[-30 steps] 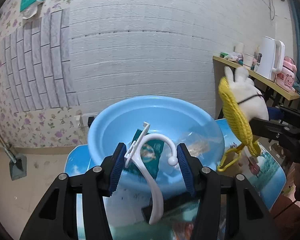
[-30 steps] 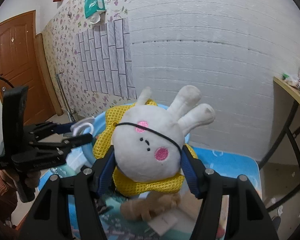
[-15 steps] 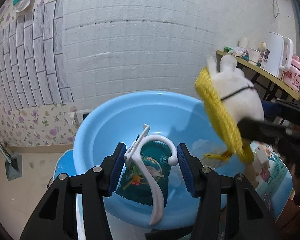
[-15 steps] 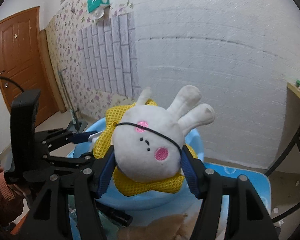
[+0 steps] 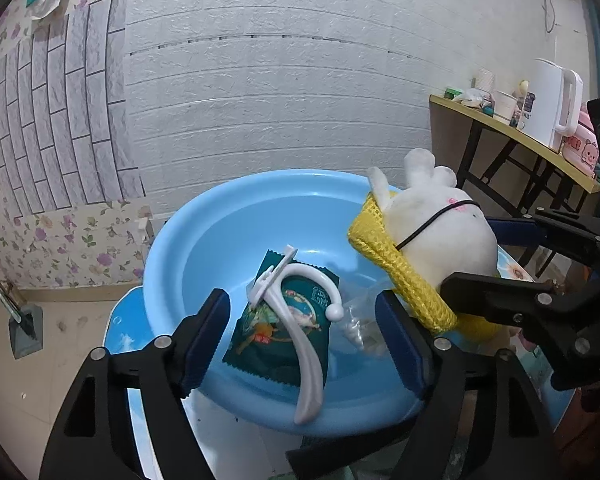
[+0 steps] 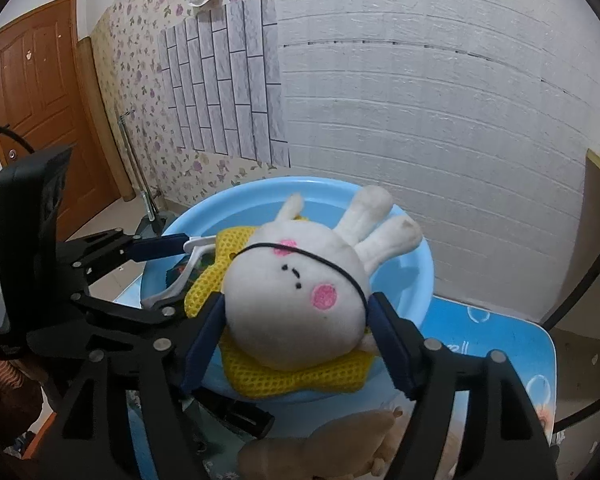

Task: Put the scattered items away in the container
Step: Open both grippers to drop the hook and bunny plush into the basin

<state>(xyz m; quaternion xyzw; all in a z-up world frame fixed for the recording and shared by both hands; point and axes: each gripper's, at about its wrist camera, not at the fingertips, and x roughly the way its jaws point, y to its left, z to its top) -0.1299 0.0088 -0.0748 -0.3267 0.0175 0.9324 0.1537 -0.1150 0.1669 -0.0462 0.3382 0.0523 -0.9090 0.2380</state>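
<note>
A light blue basin [image 5: 228, 232] stands on a small blue table [image 6: 496, 344]. My left gripper [image 5: 302, 324] is open above the basin's near side. A white plastic hook [image 5: 300, 320] is loose between its fingers, no longer touching the pads, over a green snack packet [image 5: 276, 332] and a clear bag [image 5: 356, 320] in the basin. My right gripper [image 6: 296, 340] is shut on a white plush rabbit [image 6: 296, 300] with a yellow mesh collar [image 6: 300, 372], held over the basin's [image 6: 416, 264] right rim. The rabbit [image 5: 440, 236] also shows in the left wrist view.
A tan plush toy [image 6: 328, 448] lies on the table below my right gripper. A wooden shelf [image 5: 512, 136] with a white kettle [image 5: 552, 104] and cups stands at the right. A white brick wall is behind the basin. A wooden door [image 6: 32, 92] is at the left.
My left gripper has moved over the basin and opened, letting go of the white hook. My right gripper has carried the rabbit from over the table to above the basin's rim.
</note>
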